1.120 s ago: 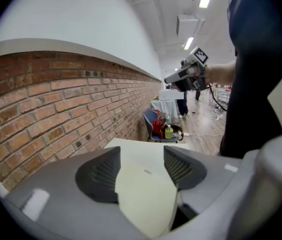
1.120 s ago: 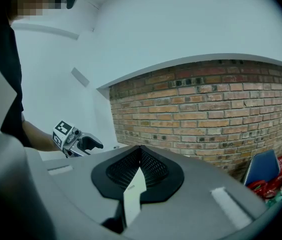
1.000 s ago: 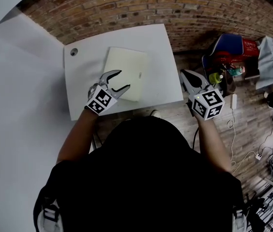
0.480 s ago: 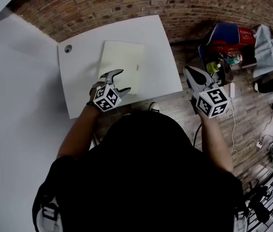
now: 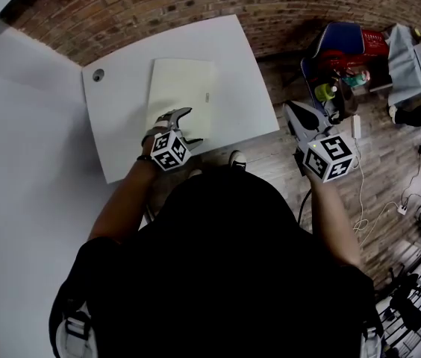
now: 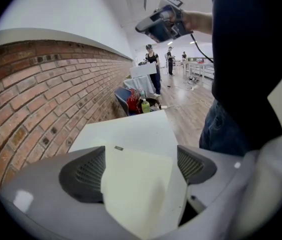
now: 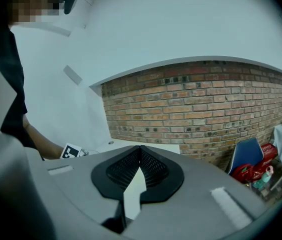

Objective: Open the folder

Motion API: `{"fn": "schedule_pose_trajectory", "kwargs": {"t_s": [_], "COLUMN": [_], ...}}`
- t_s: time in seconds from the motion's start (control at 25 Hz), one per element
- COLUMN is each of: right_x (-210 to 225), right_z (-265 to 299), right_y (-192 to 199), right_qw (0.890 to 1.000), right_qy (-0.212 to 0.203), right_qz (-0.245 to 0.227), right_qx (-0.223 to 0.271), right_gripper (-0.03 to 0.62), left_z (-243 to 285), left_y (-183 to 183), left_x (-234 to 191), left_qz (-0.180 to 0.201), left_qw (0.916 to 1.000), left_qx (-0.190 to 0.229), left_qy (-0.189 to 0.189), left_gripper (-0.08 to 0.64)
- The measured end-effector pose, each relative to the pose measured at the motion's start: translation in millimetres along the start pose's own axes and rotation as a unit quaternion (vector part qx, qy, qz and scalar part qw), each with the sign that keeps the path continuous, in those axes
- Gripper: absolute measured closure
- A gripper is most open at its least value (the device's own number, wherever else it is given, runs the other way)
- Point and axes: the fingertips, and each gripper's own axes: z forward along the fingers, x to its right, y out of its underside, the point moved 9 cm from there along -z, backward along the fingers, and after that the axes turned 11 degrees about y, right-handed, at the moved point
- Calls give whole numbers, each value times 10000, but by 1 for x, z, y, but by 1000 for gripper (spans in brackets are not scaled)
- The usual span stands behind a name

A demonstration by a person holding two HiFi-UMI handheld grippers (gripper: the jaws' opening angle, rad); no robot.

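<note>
Folder [image 5: 181, 88] is closed and flat on the table [image 5: 121, 133], near end close to the table's front edge. Step is approach, no grip yet. Left gripper [image 5: 189, 127] is at the folder's near end, jaws opening, a corner framed between them but the pads are off it. Next move: catch the top cover only, then lift. Can't tell which edge opens. Right gripper [image 5: 291, 112] has jaws together, empty, off the table's right side. Bare table to the left and beyond, brick wall [image 5: 195, 6] behind.
</note>
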Motion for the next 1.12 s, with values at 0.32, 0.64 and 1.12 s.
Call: {"fn": "schedule_pose_trajectory", "kwargs": {"t_s": [0.32, 0.64, 1.12], "right_x": [-2, 3, 4], "right_z": [-18, -37, -45], "right_y": [10, 23, 29], "right_qw": [9997, 9990, 9987], "right_qy": [189, 368, 401], "right_qz": [131, 259, 274], "right_qx": [10, -57, -119], "right_gripper": [591, 591, 591], "left_z": [33, 57, 77], "left_y": [26, 36, 45], "left_x": [9, 16, 22], "left_qz": [233, 733, 830], "left_qw": [9982, 9935, 9919], "left_qx": [-551, -872, -905], "left_qy": [65, -46, -333], "left_gripper": [126, 126, 129]}}
